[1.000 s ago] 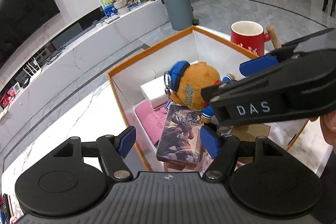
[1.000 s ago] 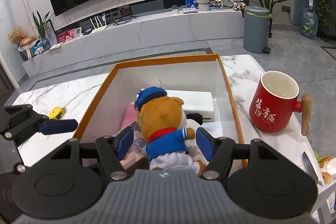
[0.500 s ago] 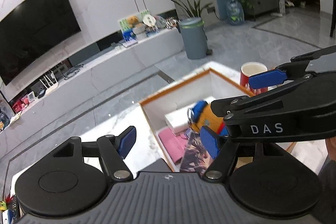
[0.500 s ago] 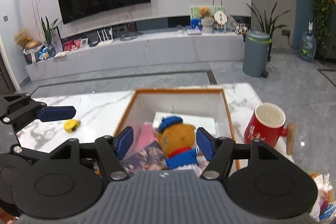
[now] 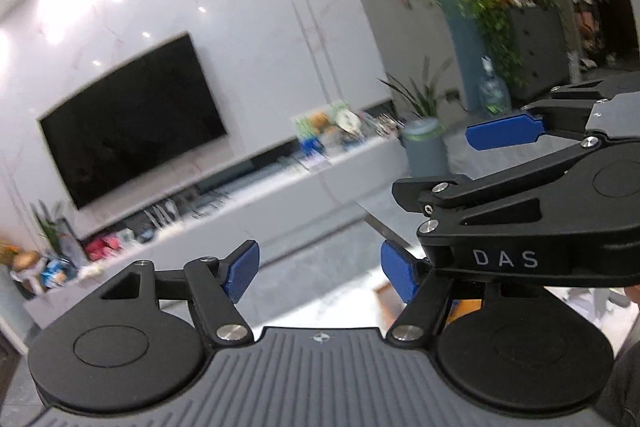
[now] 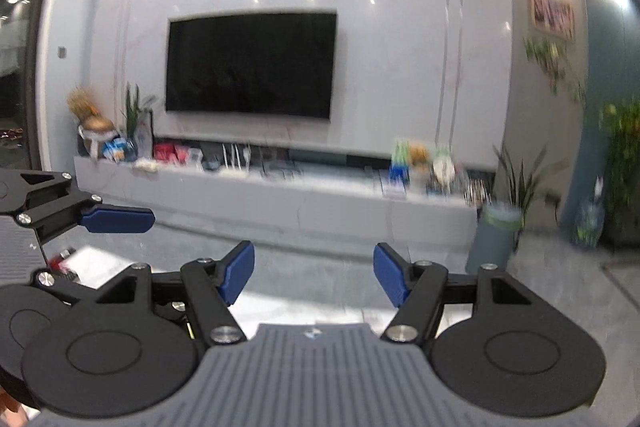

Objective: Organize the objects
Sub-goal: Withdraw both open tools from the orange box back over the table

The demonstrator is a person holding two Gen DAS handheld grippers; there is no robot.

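Both grippers are raised and point across the room at the TV wall. My left gripper (image 5: 320,273) is open and empty. My right gripper (image 6: 314,277) is open and empty; it also crosses the right side of the left wrist view (image 5: 504,195). Only an orange corner of the box (image 5: 386,293) shows low behind the left gripper's right finger. The plush bear, the book and the mug are out of view. A strip of the marble table (image 6: 304,307) shows between the right gripper's fingers.
A black TV (image 6: 250,63) hangs above a long white console (image 6: 280,195) with small items. A grey bin (image 6: 494,239) stands at its right end. Plants (image 6: 624,155) stand at the right. Both views are blurred.
Both grippers have tilted up and lifted away from the box. The box with the bear, the book and the red mug has dropped out of view. Both stay open.
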